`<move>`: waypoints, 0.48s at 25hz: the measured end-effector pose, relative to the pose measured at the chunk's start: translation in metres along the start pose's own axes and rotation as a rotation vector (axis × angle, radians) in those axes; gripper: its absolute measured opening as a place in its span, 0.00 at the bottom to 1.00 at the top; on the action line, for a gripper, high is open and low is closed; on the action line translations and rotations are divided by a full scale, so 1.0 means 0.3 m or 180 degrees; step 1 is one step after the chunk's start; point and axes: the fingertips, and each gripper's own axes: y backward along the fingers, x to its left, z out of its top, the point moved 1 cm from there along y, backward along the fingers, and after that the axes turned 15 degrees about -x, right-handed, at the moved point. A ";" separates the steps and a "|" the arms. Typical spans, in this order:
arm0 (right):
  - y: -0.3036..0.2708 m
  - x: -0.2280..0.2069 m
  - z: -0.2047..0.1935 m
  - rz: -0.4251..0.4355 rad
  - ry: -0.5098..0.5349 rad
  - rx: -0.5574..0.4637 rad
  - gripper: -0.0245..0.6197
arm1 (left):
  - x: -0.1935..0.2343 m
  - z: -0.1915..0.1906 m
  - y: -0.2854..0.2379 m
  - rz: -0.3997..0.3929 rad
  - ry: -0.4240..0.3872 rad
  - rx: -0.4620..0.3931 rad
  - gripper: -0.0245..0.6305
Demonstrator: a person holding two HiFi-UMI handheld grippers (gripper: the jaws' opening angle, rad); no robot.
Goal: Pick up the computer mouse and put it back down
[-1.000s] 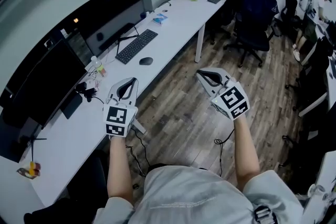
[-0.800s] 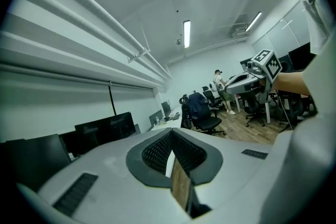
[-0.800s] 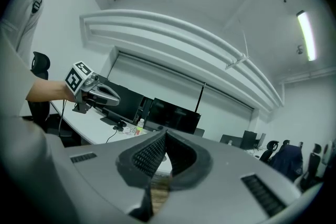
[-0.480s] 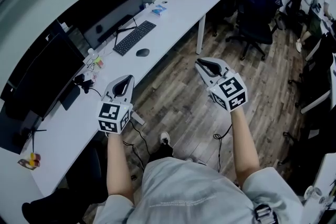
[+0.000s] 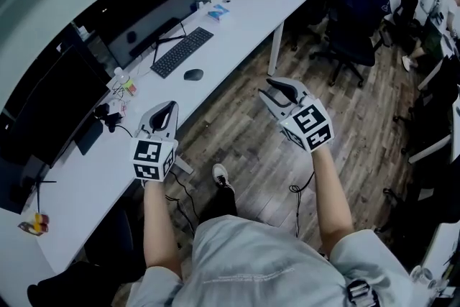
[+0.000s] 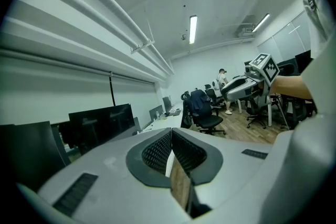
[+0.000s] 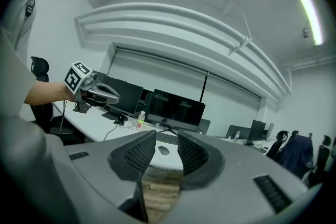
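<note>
Resting on the white tabletop, the computer mouse lies just beside the keyboard, at about 5 o'clock from it in the head view and well apart from both claws. Its dark oval body has its long axis running roughly from 9 to 3 o'clock in that view, tipped slightly, and it is too small to tell which end is the front. From the left claw the mouse sits toward 1 o'clock; from the right claw it sits toward 10 o'clock. Both claws are held in the air over the wooden floor, off the tabletop's edge. The left gripper view shows that claw's ribbed pads drawn together to a thin slit with nothing caught between them, and it looks past them toward office chairs and the other claw at 2 o'clock; the mouse does not appear there at all. The right gripper view shows what the left one misses: its pads stand a modest way apart, holding nothing, and the mouse shows through the gap, far off on the tabletop, with the keyboard just above it and dark monitors behind. That view also catches the left claw at 10 o'clock, above the tabletop's near end.
</note>
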 end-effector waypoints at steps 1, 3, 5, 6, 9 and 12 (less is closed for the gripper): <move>-0.028 -0.013 -0.016 0.0032 0.0008 0.0026 0.25 | 0.020 -0.021 -0.025 0.0012 0.0009 0.0029 0.06; -0.093 -0.038 -0.052 0.0106 0.0021 0.0084 0.27 | 0.073 -0.068 -0.075 0.0051 0.0046 0.0088 0.06; -0.181 -0.065 -0.088 0.0193 0.0027 0.0137 0.28 | 0.141 -0.116 -0.126 0.0097 0.0083 0.0118 0.06; -0.231 -0.077 -0.106 0.0239 0.0025 0.0166 0.28 | 0.177 -0.139 -0.152 0.0118 0.0095 0.0130 0.06; -0.392 -0.106 -0.159 0.0393 0.0004 0.0273 0.32 | 0.283 -0.209 -0.226 0.0182 0.0126 0.0188 0.06; -0.560 -0.134 -0.208 0.0533 -0.0036 0.0382 0.35 | 0.375 -0.271 -0.303 0.0188 0.0152 0.0239 0.06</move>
